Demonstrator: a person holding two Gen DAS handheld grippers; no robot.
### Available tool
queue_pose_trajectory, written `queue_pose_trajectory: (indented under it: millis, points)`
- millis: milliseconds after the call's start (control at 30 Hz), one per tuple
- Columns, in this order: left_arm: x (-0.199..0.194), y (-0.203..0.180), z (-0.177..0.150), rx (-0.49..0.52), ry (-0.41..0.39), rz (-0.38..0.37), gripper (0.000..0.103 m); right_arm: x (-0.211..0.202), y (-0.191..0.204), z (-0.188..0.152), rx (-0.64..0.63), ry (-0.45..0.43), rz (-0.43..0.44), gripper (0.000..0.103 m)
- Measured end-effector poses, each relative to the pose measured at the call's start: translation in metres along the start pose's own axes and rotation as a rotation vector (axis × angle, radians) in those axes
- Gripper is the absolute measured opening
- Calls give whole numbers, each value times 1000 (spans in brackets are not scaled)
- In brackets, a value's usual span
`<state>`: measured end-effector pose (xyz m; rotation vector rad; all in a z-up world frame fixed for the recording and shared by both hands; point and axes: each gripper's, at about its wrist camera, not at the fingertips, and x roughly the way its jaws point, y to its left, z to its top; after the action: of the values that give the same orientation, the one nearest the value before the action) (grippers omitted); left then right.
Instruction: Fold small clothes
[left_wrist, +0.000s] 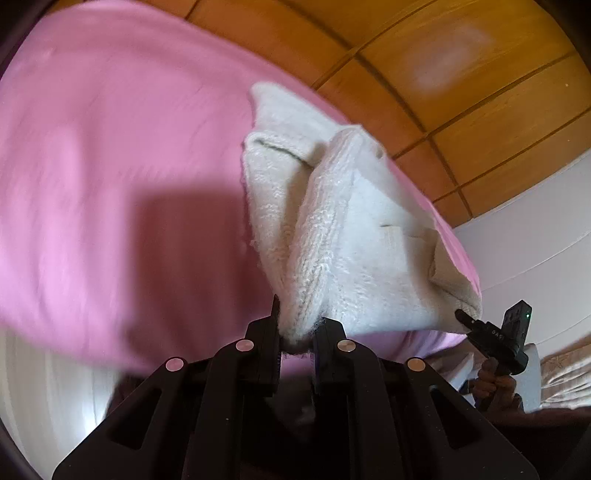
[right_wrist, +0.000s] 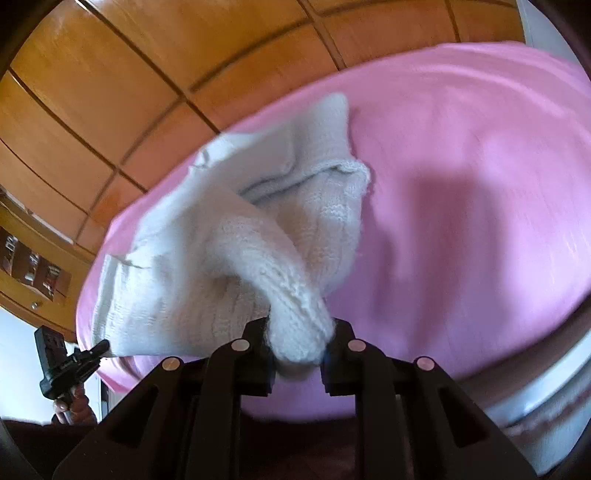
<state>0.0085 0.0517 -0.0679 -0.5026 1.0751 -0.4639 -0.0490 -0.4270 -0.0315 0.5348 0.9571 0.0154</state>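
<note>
A white knitted garment (left_wrist: 351, 229) hangs bunched above a pink bed sheet (left_wrist: 110, 147), its far part still lying on the sheet. My left gripper (left_wrist: 301, 315) is shut on one near corner of the knit, which bulges out between the fingers. In the same view my right gripper (left_wrist: 463, 316) pinches the other near corner at the right. The right wrist view shows the right gripper (right_wrist: 301, 330) shut on a thick roll of the garment (right_wrist: 229, 236). At the lower left of that view the left gripper (right_wrist: 103, 345) holds its corner.
The pink sheet (right_wrist: 461, 184) covers a bed that fills most of both views. Brown wooden panelled doors (left_wrist: 461, 92) stand behind the bed. A white wall (left_wrist: 535, 240) is at the right. A hand (right_wrist: 74, 402) grips the left tool's handle.
</note>
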Motion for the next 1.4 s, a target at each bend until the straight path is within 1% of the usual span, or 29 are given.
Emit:
queue_pose_trajectory:
  millis: [100, 133, 167, 233, 267, 300, 367, 500, 533, 567, 600, 633, 667, 700, 800, 833, 900, 1000, 1033, 1067, 1100, 1133, 1167, 1233, 1267, 1300, 1333, 1367, 1400]
  points:
    - [0, -3, -4, 32, 12, 56, 16, 7, 19, -6, -141, -4, -165, 29]
    - [-1, -7, -2, 56, -4, 100, 16, 10, 31, -7, -226, -25, -254, 42]
    - [-4, -14, 4, 95, -30, 150, 16, 11, 41, -7, -296, -46, -304, 58]
    - [-8, -24, 9, 153, -52, 181, 16, 13, 61, -7, -416, -88, -353, 70]
    - [-10, -31, 13, 188, -70, 205, 23, 17, 69, -6, -463, -95, -354, 73]
    - [-10, -34, 17, 213, -88, 213, 41, 20, 72, -6, -487, -93, -349, 74]
    - [-7, -36, 24, 238, -104, 217, 50, 36, 85, -5, -562, -72, -343, 74]
    - [10, -48, 33, 315, -116, 227, 50, 55, 95, 0, -623, -86, -332, 67]
    - [16, -49, 38, 330, -112, 242, 50, 57, 96, 8, -619, -109, -347, 57]
    - [21, -52, 42, 339, -104, 240, 34, 55, 93, 20, -584, -147, -369, 54]
    - [27, -53, 47, 353, -100, 252, 11, 51, 85, 31, -525, -183, -380, 54]
    - [31, -53, 53, 356, -107, 294, 9, 45, 71, 44, -442, -218, -383, 54]
    - [36, -50, 61, 345, -122, 371, 5, 42, 58, 56, -365, -239, -387, 53]
    - [38, -44, 66, 325, -126, 407, 0, 38, 40, 69, -272, -254, -407, 52]
    - [33, -33, 76, 263, -161, 494, 0, 30, 15, 82, -159, -265, -410, 48]
    - [24, -32, 76, 243, -191, 467, 0, 25, 12, 81, -146, -269, -383, 48]
    - [5, -35, 73, 231, -235, 355, 0, 19, 13, 76, -155, -271, -342, 48]
    - [-5, -52, 64, 290, -257, 281, 0, 19, 22, 68, -203, -262, -303, 48]
    - [-7, -57, 60, 318, -257, 270, 3, 22, 28, 67, -218, -259, -297, 48]
    - [-4, -65, 55, 358, -247, 254, 18, 25, 32, 65, -236, -252, -287, 49]
    - [2, -70, 53, 396, -227, 261, 43, 32, 36, 65, -258, -243, -282, 50]
    - [11, -75, 47, 445, -212, 302, 53, 35, 39, 62, -273, -238, -287, 51]
    - [17, -77, 46, 469, -211, 340, 60, 39, 44, 61, -289, -229, -290, 51]
    - [29, -73, 46, 491, -177, 393, 60, 52, 48, 60, -311, -201, -287, 51]
    - [37, -70, 47, 488, -156, 395, 59, 58, 49, 60, -318, -183, -283, 50]
    - [41, -68, 46, 485, -148, 390, 50, 63, 48, 62, -324, -171, -283, 48]
    - [46, -65, 47, 484, -137, 391, 41, 67, 49, 61, -336, -153, -284, 35]
    - [49, -63, 50, 482, -125, 398, 21, 69, 50, 61, -343, -140, -283, 18]
    - [50, -63, 50, 478, -121, 400, 9, 68, 51, 60, -347, -132, -283, 9]
